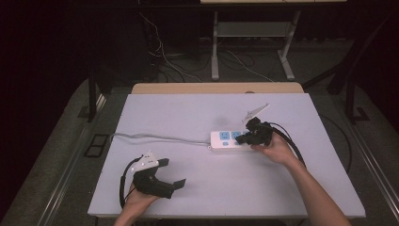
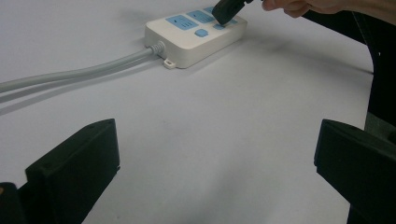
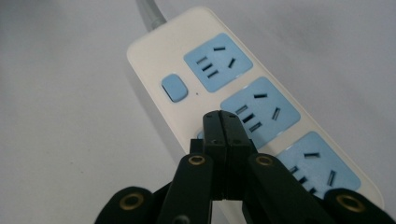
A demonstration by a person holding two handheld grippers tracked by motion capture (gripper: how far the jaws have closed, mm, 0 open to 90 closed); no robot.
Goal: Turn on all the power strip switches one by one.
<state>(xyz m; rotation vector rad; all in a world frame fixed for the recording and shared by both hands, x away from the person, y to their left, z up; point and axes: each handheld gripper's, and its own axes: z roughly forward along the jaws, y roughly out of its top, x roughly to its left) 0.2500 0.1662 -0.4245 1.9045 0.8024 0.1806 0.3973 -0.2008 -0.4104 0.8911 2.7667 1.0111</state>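
Lying across the middle of the white tabletop (image 1: pixel 202 183), slightly right of centre: a cream plastic power strip with pale blue socket faces (image 1: pixel 226 140), its thick grey cable (image 1: pixel 155 137) trailing off toward the left edge. Seen close in the right gripper view (image 3: pixel 187 60), showing three blue socket panels in a row and a small rounded blue switch button (image 3: pixel 173 87) beside the first.

Pressing down over the strip: the right gripper (image 1: pixel 244 138), jaws closed tight together with nothing between them, tips meeting at the strip's near edge beside the second socket (image 3: pixel 220 122). Whether touching a second button there, impossible to tell, the tips covering that spot. Appearing as a dark closed tip on the strip's top in the left gripper view (image 2: pixel 226 11).

Resting near the front left corner of the table, well apart from the strip: the left gripper (image 1: pixel 171 173), jaws spread wide and holding nothing, bare tabletop between them (image 2: pixel 215 154).
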